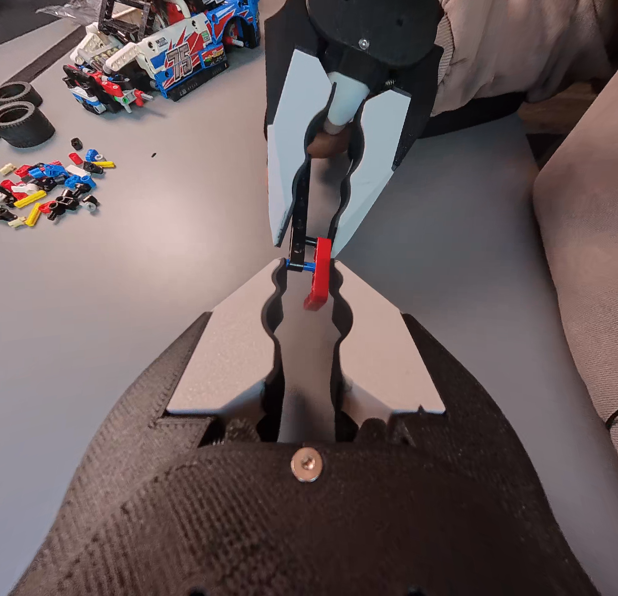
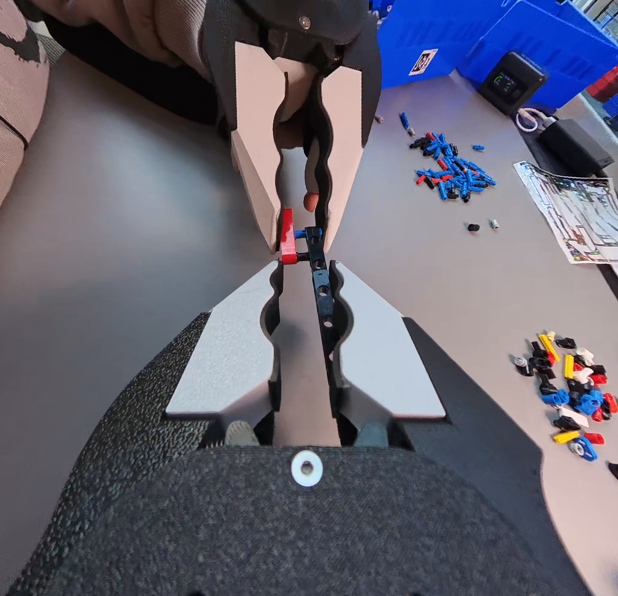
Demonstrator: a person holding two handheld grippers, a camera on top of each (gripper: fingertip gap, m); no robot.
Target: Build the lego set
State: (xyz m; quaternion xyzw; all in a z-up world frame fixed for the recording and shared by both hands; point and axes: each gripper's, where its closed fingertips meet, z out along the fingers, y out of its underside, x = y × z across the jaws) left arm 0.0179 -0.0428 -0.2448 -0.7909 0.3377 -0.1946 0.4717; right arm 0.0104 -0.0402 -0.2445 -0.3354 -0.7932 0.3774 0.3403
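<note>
Starting at the left edge of the table (image 1: 167, 279) in the left wrist view, two black tyres (image 1: 23, 122) sit stacked out of the way. A scatter of loose pieces (image 1: 50, 185) lies just beside them, spread flat so each can be picked out. Toward the far left corner stands the part-built car (image 1: 160, 51), parked clear of the work.

Over the middle of the table, the two tools meet tip to tip. The left gripper (image 1: 309, 265) has its fingers drawn narrow across a small assembly: a red piece (image 1: 321, 272) on one side and the end of a black beam (image 1: 299, 225) on the other. These are joined by a blue pin (image 1: 306, 266) and a black pin (image 1: 309, 241). A gap shows between the red piece and the beam. The squeeze looks meant to drive the pins home and close that gap.

The right gripper (image 2: 305, 262) reaches in from the opposite side. The beam runs back along the inner face of one finger (image 2: 368, 346), which would brace it against the push. Open space shows between the beam and the other finger, so I cannot tell whether this tool truly grips it. A tan sleeve (image 1: 518, 45) backs it.

Further right in the right wrist view, a heap of blue pins (image 2: 454, 175) lies near the far edge. A sticker sheet (image 2: 575, 212) lies flat at the right edge.
</note>
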